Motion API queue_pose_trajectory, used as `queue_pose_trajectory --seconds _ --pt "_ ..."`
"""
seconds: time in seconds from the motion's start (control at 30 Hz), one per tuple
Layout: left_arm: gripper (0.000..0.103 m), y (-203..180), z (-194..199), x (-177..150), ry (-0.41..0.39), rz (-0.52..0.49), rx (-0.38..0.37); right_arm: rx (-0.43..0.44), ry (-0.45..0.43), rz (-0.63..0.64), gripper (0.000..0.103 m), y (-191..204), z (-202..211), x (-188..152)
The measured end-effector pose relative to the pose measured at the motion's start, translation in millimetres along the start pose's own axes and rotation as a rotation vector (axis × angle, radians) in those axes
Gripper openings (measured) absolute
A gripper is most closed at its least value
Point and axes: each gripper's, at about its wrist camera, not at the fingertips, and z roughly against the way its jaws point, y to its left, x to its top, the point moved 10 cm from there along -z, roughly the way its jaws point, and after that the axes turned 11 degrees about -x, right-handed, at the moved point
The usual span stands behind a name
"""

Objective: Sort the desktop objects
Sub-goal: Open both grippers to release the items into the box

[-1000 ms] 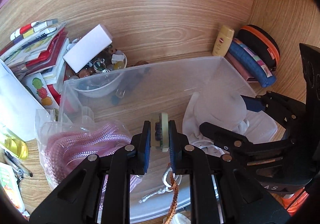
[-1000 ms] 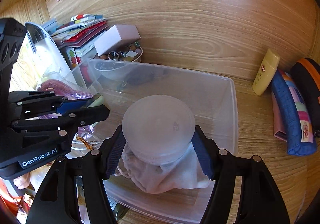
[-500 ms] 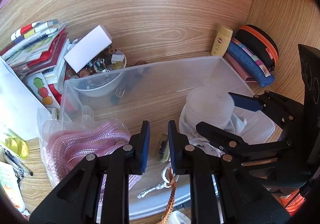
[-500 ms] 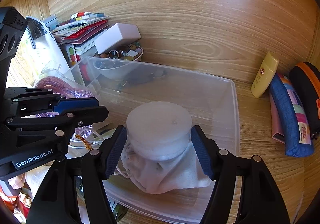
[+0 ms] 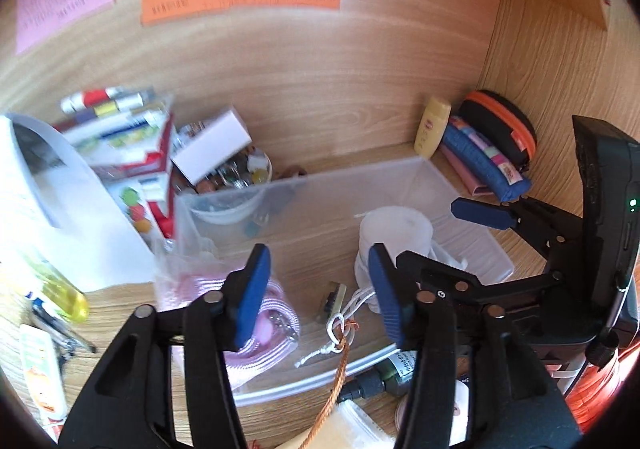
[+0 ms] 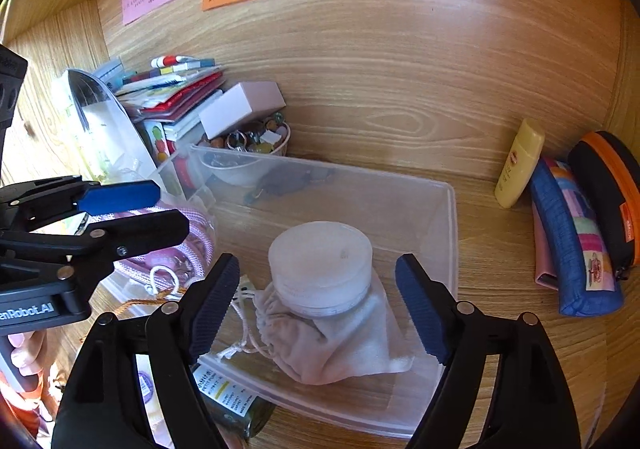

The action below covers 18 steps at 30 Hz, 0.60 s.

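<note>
A clear plastic bin (image 6: 450, 217) (image 5: 472, 209) sits on the wooden desk. Inside it lie a white round jar (image 6: 320, 267) (image 5: 396, 229) resting on a pale drawstring pouch (image 6: 344, 341), a pink rope in a bag (image 5: 276, 301) (image 6: 192, 245), and a small olive block (image 5: 332, 299). My left gripper (image 5: 316, 289) is open and empty above the bin's front, over the small block. My right gripper (image 6: 316, 305) is open, with its fingers standing apart on either side of the jar, not touching it.
A stack of books (image 6: 176, 93), a white box (image 6: 244, 105) and a bowl of trinkets (image 6: 256, 141) stand at the back left. A yellow bottle (image 6: 518, 165), a blue pencil case (image 6: 576, 241) and a black-orange case (image 6: 612, 193) lie at the right. A green bottle (image 6: 236, 405) lies before the bin.
My left gripper opened, dropped the small olive block into the bin and pulled back. My right gripper opened off the white jar and drew back; the jar rests on the pouch.
</note>
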Motion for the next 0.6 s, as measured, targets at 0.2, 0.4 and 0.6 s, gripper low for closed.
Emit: queue_pose_trajectory --seconds 0.2,0.4,0.6 --pt "0.069 -6.4 28.5 2.5 -0.06 -0.029 0.011 0.041 -0.022 -0.041 0.08 2.9 20.7 2.4" --pt "0.076 -2.2 44.8 -14.8 -0.052 -0.018 0.026 -0.008 -0.058 -0.013 0.081 2.4 45.5 -3.7" --pt "0.085 9.2 57.2 -41.3 -0.025 0.027 0.052 -0.024 -0.077 0.031 0.081 7.1 66.8 -17.6"
